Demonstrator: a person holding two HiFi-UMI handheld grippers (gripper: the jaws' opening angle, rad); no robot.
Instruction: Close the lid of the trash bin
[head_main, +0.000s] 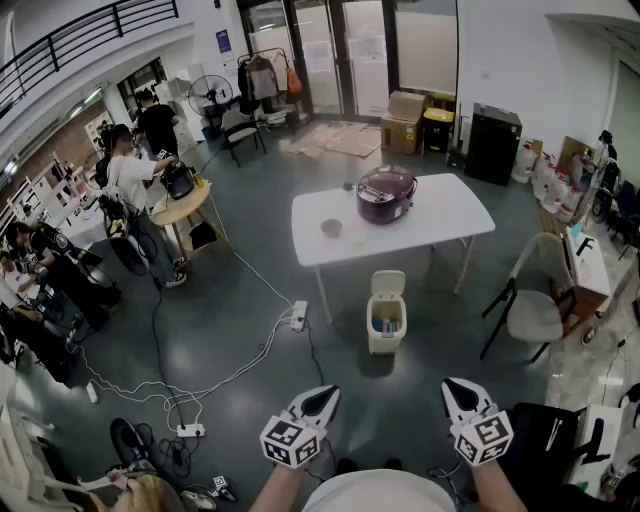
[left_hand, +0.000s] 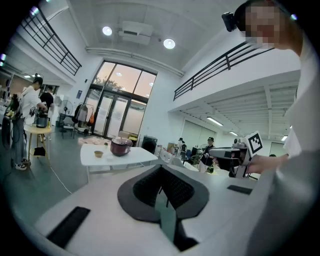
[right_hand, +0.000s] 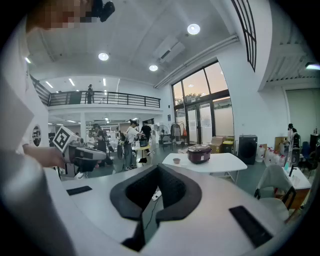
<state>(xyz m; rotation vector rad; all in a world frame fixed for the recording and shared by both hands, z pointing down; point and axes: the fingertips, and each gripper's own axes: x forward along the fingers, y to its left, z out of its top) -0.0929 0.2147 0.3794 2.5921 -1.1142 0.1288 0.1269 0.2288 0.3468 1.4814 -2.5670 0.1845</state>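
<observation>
Two hand-held grippers are showing at the bottom of the head view: the left hand-held gripper (head_main: 322, 400) and the right hand-held gripper (head_main: 457, 392), both held close to the person's body and pointing forward. The trash bin (head_main: 386, 335) is standing on the floor ahead, just in front of the near edge of the white counter (head_main: 440, 215), well apart from both grippers. Its lid (head_main: 388, 283) is standing upright, so the bin is open. A dark rice cooker (head_main: 386, 193) and a small bowl (head_main: 331, 228) are sitting on the counter.

Left gripper view: the jaws are lying clenched together with nothing between them. The counter and cooker are showing far ahead; the bin is not appearing here, as the gripper's own body is covering the lower field.

Right gripper view: the jaws are likewise clenched and empty. Again the counter is showing ahead and the bin is not.

Progress, as a judgement: nothing of the task is done yet. Neither gripper is touching the lid. Remaining steps are walking up to the bin, bringing one gripper behind the raised lid, and tipping it forward and down until it is sitting on the rim.
</observation>
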